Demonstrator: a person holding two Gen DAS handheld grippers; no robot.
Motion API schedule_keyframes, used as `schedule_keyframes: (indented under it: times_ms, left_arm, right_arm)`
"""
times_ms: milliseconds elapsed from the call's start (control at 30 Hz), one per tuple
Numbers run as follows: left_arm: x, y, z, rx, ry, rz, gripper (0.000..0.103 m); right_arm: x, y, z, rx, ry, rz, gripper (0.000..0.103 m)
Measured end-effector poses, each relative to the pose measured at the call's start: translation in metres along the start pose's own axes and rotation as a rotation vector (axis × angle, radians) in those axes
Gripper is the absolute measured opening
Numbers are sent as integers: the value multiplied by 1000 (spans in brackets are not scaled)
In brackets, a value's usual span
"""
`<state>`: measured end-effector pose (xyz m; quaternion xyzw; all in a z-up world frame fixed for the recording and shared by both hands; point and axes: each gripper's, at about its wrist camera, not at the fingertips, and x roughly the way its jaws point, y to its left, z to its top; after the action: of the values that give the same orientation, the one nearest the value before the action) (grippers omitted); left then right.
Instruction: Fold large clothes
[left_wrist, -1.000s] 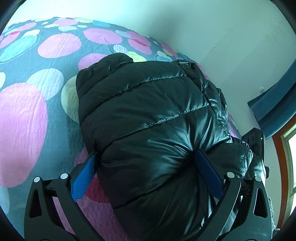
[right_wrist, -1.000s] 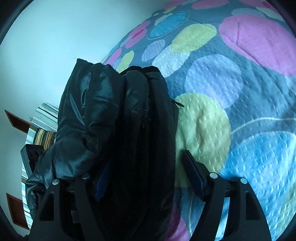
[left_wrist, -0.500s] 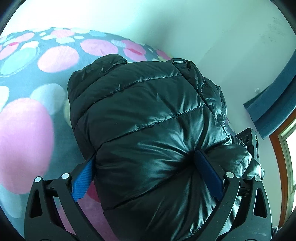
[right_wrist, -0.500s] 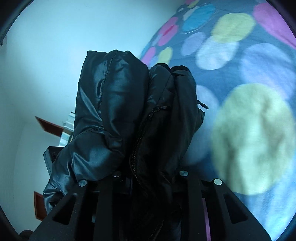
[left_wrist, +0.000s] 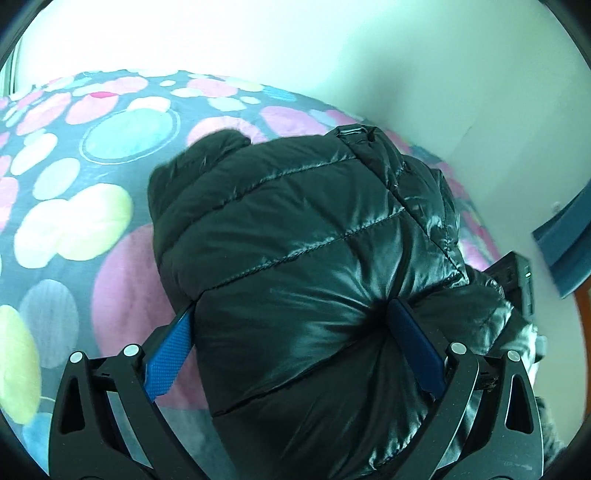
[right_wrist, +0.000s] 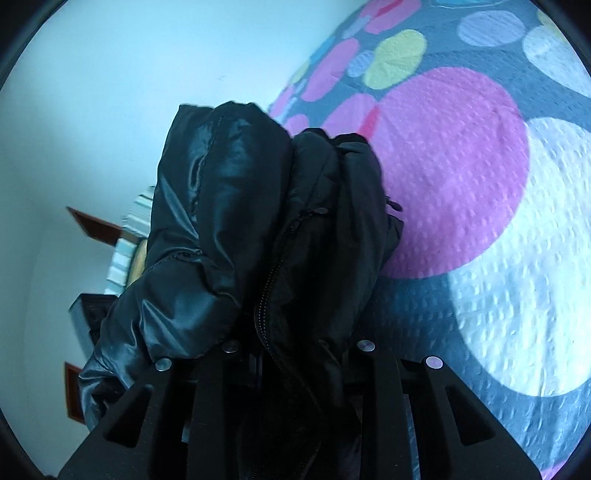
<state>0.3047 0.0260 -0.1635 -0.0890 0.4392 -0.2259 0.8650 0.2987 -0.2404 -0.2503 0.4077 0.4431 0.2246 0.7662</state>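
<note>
Glossy black quilted nylon: one puffer jacket (left_wrist: 314, 258), folded into a thick bundle and held up off the bed between two grippers.

Left gripper (left_wrist: 291, 332): jaws spread wide around the bulk of the bundle, blue pads (left_wrist: 166, 358) pressed into the padding on either side, grasping the jacket. The shell puckers where the right-hand pad digs in.

Right gripper (right_wrist: 295, 350): jaws drawn close together, clenched on the jacket's layered edge; its pads are buried in the fabric and not visible.

Location of item: above the bedspread (left_wrist: 74, 221), a grey cover printed with pink, yellow, white and blue circles. Whether the far end of the bundle touches the cover cannot be told.

Progress, as a judgement: the folding itself looks largely done, since the jacket reads as a compact stack of several layers with nothing trailing loose. What appears left is to carry or set down the bundle and release both grips without letting it spring open; slippery padded fabric tends to unfold.

Left wrist view only: the smooth quilted outer panel with stitch lines, a small loop or tab (left_wrist: 354, 129) at the top edge, part of the other gripper's body (left_wrist: 517, 273) beyond the jacket, a blue curtain (left_wrist: 565, 251).

Right wrist view only: the side of the stack, showing separate layers, a zipper (right_wrist: 269, 288) running down the middle, and a stack of books (right_wrist: 125, 251) by the wall.
</note>
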Motion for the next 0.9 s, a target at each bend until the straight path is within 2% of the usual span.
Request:
schedule_keyframes:
  times_ms: [233, 300, 367, 500, 667, 733, 833, 900]
  left_arm:
    - [6, -4, -1, 10, 4, 21, 100]
    - [3, -2, -1, 3, -2, 18, 100]
    - [-1, -2, -2, 0, -8, 24, 100]
    - [-17, -6, -5, 32, -35, 84, 100]
    - [-49, -15, -16, 39, -87, 165, 100]
    - [-65, -22, -24, 49, -114, 202, 100]
    - [-88, -36, -37, 64, -153, 249, 100]
    - [-104, -45, -47, 74, -180, 263, 100]
  right_arm:
    - [-4, -8, -7, 23, -14, -46, 32]
    - [-4, -4, -6, 18, -18, -63, 38]
    - [-14, 0, -10, 6, -29, -89, 40]
    - [-38, 11, -18, -42, -73, -165, 49]
    - [-74, 43, -30, -143, -191, -343, 53]
    - [-84, 64, -38, -207, -240, -444, 60]
    - [-96, 96, -60, -311, -290, -540, 67]
    - [-102, 117, -80, -377, -322, -593, 67]
